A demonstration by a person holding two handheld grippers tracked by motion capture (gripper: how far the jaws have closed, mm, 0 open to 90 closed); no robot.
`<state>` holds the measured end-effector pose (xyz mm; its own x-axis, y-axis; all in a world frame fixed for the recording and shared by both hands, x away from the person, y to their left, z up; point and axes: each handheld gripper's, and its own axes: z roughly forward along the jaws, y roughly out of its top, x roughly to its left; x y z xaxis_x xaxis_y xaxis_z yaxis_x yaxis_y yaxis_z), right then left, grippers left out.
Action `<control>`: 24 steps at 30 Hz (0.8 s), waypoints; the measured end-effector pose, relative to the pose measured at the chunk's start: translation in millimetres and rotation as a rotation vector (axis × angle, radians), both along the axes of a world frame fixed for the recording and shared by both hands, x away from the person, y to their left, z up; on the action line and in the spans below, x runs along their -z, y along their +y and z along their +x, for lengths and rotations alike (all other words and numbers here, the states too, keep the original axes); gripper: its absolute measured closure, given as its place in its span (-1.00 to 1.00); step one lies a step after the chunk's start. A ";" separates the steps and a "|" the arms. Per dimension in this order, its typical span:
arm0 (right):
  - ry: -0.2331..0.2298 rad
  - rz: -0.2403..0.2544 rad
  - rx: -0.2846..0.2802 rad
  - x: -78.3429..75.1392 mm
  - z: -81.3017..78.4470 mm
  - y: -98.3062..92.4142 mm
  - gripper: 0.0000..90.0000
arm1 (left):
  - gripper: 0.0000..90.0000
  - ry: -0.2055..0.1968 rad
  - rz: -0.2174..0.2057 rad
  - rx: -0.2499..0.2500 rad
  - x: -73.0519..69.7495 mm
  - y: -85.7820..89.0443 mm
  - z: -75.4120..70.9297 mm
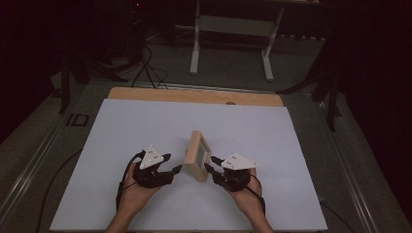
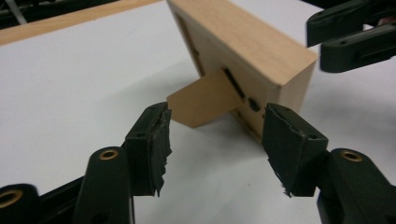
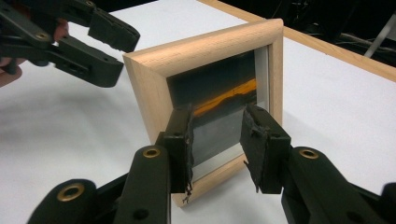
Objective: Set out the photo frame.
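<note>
Standing upright on its rear stand (image 2: 201,101), the picture frame (image 1: 197,155) looked already set up, with little left but drawing both tools clear. Nearest, the left gripper (image 2: 215,140) had its 2 jaws spread wide and empty, the stand just beyond their tips. Across the frame, the right gripper (image 3: 215,144) was part open, touching nothing, the glass just ahead. Pale wood bordered a dark picture with 1 orange streak.

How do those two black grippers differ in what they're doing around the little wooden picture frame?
The left gripper sits behind the picture frame, facing its fold-out stand; the right gripper faces its glass front. The left gripper's jaws gape wide with nothing between them; the right gripper's stand narrower, at the frame's lower edge. Both are black and hand-held.
</note>
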<state>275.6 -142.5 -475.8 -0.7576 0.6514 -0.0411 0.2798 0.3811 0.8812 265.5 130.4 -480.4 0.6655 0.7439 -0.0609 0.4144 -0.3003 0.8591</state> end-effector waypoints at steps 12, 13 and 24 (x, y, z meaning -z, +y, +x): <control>0.003 -0.001 -0.002 -0.2 0.0 0.6 0.41 | -0.19 -0.007 -0.019 0.008 -7.1 -11.4 -4.7; 0.002 -0.001 -0.003 -0.6 0.0 0.4 0.41 | -0.21 -0.009 -0.015 0.010 -7.1 -13.4 -5.1; 0.002 0.001 -0.001 -0.9 0.8 -0.2 0.39 | -0.25 -0.010 -0.012 0.019 -11.1 -35.9 1.2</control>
